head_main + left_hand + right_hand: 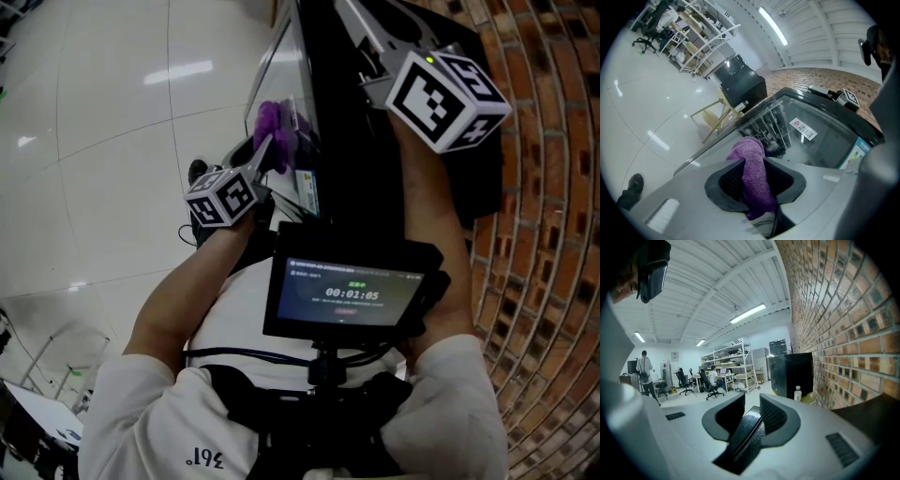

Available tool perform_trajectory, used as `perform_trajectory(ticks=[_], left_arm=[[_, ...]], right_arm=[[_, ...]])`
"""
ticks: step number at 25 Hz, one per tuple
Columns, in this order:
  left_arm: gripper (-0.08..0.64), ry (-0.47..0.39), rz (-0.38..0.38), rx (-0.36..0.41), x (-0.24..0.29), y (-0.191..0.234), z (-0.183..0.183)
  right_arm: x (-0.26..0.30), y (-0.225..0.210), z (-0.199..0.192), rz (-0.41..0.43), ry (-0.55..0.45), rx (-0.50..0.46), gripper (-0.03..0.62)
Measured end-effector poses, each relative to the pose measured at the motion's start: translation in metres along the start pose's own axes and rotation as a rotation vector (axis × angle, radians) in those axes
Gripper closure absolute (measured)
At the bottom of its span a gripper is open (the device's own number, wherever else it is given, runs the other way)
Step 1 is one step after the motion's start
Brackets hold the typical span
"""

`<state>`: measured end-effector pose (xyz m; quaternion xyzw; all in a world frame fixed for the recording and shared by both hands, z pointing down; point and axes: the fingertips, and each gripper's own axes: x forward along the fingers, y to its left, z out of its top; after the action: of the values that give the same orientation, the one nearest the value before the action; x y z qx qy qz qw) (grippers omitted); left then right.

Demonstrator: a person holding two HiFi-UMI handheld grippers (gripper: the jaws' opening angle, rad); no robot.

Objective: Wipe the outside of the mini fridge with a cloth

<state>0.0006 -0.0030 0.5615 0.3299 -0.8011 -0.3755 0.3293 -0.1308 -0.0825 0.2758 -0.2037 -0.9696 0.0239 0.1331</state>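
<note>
You are gripping the purple cloth [753, 174] in your left tongs [754, 162], the jaws partly closed and pinching it. The cloth's long axis is running from 6 to 12 o'clock along the jaws, and its free end is bunching past the tips. In the head view the mini fridge [349, 150] is lying at 3 o'clock from the cloth, its glass face running 12 to 6. The cloth is sitting just beside that glass, though contact is unclear. Your right tongs [751, 404] are clamping narrowly on a dark fridge edge. The left hand is nearer, so the wipe is probably its job.
</note>
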Motion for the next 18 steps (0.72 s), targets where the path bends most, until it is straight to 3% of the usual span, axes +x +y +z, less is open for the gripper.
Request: perform_trajectory(ticks=[12,18], left_arm=[[0.443,0.037,0.039,0.011,0.01,0.036,-0.017],[0.445,0.079,0.058,0.053,0.02,0.059,-0.032]], right_arm=[[0.0,0.003,0.007,0.003,-0.01,-0.001,0.502],[-0.001,0.002,0.006,0.0,-0.006,-0.005,0.502]])
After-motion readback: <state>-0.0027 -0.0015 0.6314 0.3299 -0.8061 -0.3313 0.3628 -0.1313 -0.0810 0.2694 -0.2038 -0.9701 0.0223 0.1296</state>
